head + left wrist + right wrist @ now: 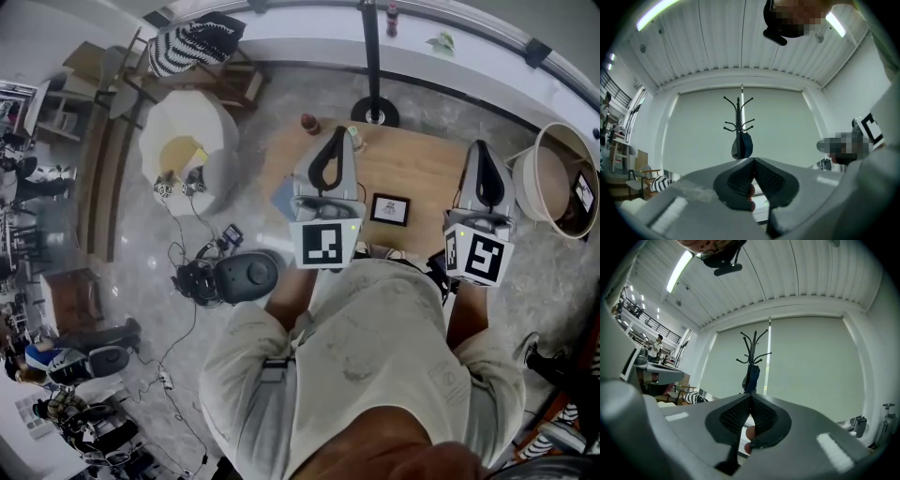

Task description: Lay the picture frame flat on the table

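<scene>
Your left tongs (753,160) are pressed shut with nothing between them, and your right tongs (750,397) are closed and empty too. You hold both over the tabletop (427,169). The picture frame (389,209) lies on the tabletop, between the two tongs.

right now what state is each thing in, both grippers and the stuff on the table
left gripper: shut, empty, touching nothing
right gripper: shut, empty, touching nothing
picture frame: on the table, untouched, face up, looks flat
brown bottle: upright near the table's far edge
</scene>
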### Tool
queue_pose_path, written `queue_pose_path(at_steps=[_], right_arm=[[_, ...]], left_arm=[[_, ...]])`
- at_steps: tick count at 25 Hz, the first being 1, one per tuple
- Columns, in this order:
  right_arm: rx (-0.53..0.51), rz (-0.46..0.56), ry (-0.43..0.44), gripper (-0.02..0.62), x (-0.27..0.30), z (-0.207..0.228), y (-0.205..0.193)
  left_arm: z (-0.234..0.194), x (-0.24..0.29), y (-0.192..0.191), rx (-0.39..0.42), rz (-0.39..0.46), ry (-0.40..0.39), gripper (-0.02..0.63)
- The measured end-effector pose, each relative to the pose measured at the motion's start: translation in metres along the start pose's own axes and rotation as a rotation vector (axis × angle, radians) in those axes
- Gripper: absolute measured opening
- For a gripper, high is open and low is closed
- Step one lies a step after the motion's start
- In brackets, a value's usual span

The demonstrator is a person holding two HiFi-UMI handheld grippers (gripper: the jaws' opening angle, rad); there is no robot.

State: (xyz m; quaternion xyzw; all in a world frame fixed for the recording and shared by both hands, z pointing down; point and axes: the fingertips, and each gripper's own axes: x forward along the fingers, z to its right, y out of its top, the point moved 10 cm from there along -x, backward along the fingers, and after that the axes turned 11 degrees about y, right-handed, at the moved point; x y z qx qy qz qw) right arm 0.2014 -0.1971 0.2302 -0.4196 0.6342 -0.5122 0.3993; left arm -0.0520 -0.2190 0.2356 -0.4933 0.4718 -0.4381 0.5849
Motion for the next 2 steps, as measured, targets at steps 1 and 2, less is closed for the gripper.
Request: queue_pose_path(at_steps=[1,2], right_arm=[[-0.003,0.0,0.001,0.002,0.0005,-0.0003,0.0002],[-0.006,-0.001,0.002,0.002,0.0008,-0.0005,0.0003]], left_arm=[[-0.0001,0.0,-0.0001,-0.003,-0.004,0.002,0.005],[-0.0001,0.0001,-0.0002,-0.005,-0.007,0.003,0.005]])
